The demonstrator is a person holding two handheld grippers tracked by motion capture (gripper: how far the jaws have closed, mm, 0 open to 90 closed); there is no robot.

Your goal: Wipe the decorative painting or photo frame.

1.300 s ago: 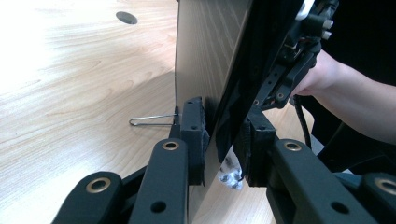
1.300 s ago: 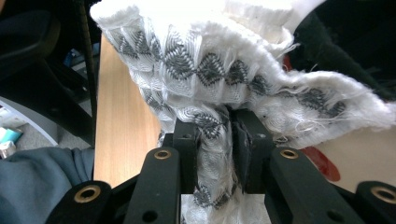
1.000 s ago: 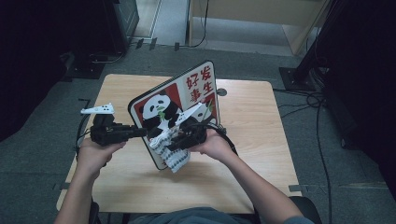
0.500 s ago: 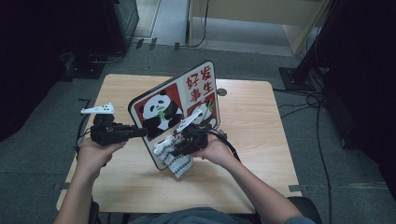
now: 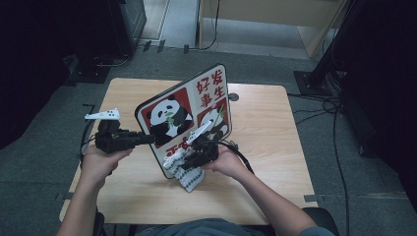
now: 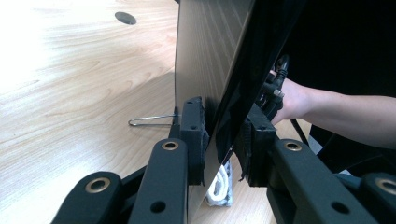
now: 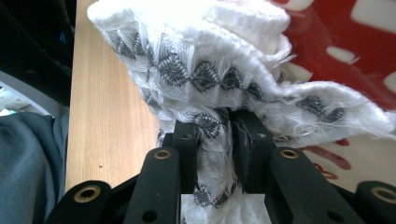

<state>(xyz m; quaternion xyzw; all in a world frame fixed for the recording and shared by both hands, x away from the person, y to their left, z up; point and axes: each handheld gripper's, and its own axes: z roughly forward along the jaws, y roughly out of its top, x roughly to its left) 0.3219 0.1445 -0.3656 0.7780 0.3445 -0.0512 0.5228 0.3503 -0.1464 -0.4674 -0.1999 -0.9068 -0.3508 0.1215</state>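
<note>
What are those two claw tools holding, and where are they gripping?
The left gripper clamps the panda board by its left edge. The right gripper pinches a bunched fold of the white patterned cloth.

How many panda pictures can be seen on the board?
2. One panda sits in the board's left square; the other panda in the right square, partly behind the right gripper, which may hide more.

1. A lab or office workroom — grey carpet floor (image 5: 44, 196) under a plain wooden table (image 5: 275, 142) with a cable hole.
2. Loose cables (image 5: 334, 105) trail past dark equipment stands (image 5: 324, 64) — light wood furniture (image 5: 275, 14) behind.
</note>
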